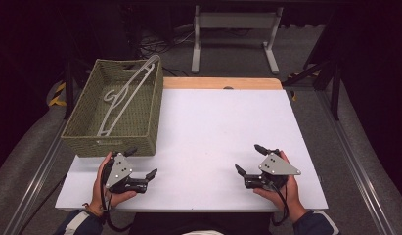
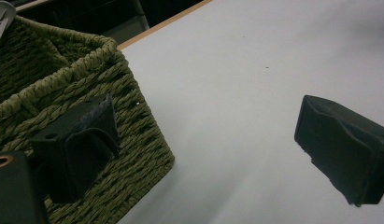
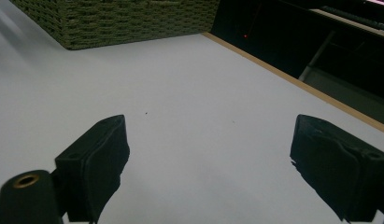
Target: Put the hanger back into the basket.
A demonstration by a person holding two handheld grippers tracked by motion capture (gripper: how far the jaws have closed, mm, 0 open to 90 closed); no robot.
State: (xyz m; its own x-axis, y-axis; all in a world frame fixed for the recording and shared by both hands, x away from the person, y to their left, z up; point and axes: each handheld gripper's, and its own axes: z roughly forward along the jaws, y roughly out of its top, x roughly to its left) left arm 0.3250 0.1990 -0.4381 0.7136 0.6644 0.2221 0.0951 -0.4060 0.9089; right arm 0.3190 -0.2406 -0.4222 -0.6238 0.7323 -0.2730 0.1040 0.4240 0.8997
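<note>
Each black gripper, left gripper (image 1: 141, 162) and right gripper (image 1: 250, 158), carries a grey three-cornered plate; sleeves dark with pale stripes.

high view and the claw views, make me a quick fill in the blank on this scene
1. The white hanger lies inside the woven ____.
2. The basket sits at the table's ____ side, seen from the person.
3. Both the left claw and right claw are ____.
4. Each claw holds ____.

Missing words: basket; left; open; nothing

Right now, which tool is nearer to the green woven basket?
Left. The left tool sits just below the green woven basket's near corner; the right tool lies far across the white table.
</note>
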